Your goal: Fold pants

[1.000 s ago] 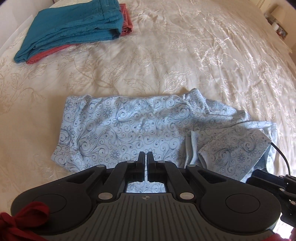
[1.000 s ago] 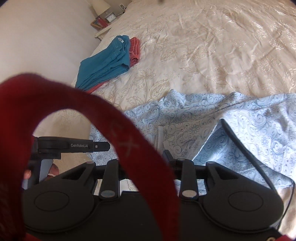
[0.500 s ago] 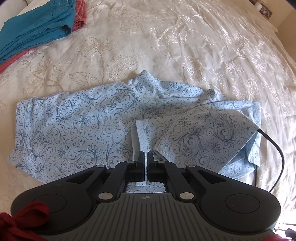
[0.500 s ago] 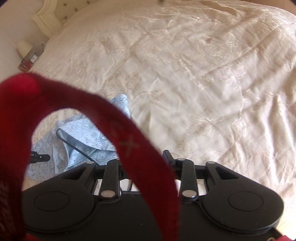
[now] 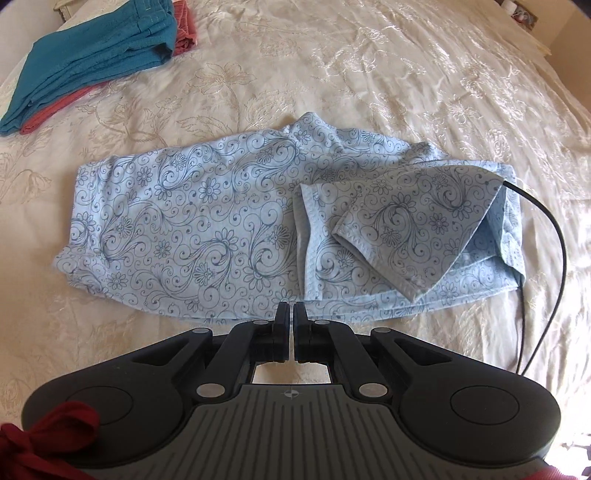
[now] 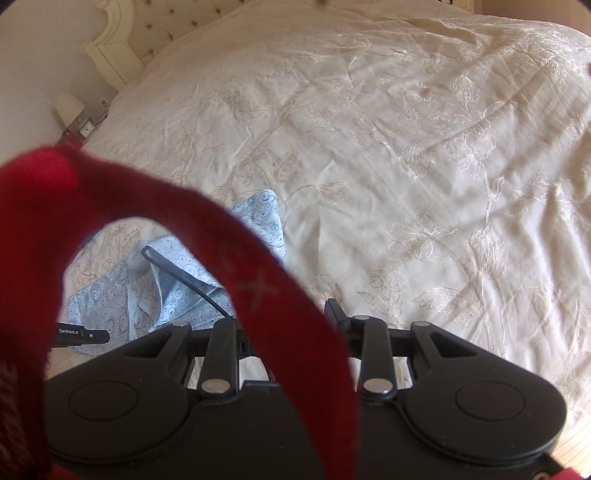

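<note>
Light blue pants (image 5: 207, 221) with a dark floral swirl print lie flat on the cream bedspread (image 5: 369, 74), with the leg ends folded back over the right part. My left gripper (image 5: 290, 308) is shut and empty, hovering just in front of the pants' near edge. In the right wrist view only the right end of the pants (image 6: 266, 218) shows at the lower left. My right gripper (image 6: 288, 314) is to the right of the pants, over bare bedspread (image 6: 406, 166). A red strap (image 6: 258, 288) hides its fingertips. The visible finger (image 6: 334, 308) stands wide of centre.
A folded teal garment (image 5: 99, 51) lies on a folded red one (image 5: 184, 29) at the far left of the bed. A black cable (image 5: 554, 236) curves over the pants' right edge. A headboard (image 6: 122, 40) and a nightstand with a clock (image 6: 86, 127) stand beyond the bed.
My left gripper has pulled back from the pants, still shut. My right gripper has swung right, away from the pants, and now faces mostly bare bedspread.
</note>
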Demonstrator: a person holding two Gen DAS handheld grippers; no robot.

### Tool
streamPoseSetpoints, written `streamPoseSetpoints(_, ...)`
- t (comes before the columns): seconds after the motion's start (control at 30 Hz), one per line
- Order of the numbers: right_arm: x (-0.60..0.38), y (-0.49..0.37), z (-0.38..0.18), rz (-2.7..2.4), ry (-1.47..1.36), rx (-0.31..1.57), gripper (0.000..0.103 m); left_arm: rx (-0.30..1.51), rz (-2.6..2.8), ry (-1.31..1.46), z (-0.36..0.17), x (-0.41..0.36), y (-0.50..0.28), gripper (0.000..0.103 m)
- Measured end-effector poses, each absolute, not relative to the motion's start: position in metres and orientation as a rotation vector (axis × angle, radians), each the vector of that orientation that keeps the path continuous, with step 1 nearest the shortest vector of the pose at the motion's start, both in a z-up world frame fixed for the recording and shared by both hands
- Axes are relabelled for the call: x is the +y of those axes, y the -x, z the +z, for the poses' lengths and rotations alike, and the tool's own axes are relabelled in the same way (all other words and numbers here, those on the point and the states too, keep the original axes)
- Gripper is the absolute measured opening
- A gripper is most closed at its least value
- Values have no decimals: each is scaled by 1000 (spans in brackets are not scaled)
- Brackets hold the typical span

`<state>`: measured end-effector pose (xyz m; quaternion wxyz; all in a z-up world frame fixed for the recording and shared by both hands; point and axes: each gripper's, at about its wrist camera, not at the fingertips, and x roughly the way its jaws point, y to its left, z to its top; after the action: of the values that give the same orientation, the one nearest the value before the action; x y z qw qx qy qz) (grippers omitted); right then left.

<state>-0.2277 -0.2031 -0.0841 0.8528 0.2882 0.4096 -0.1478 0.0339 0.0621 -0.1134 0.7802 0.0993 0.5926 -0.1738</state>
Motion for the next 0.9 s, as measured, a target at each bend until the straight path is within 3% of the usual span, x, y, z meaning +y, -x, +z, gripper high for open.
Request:
streamPoseSetpoints(0.23, -177, 256, -74, -178, -559, 800, 43, 1179, -249, -166, -78, 109, 21, 3)
streamPoseSetpoints(0.57, -150, 364, -45, -129, -495, 678, 43, 1026, -50, -120, -25, 192, 119, 3)
streamPoseSetpoints(0.9, -125, 418, -35, -128, -573, 606, 43, 956, -9, -98, 12, 240, 170, 3)
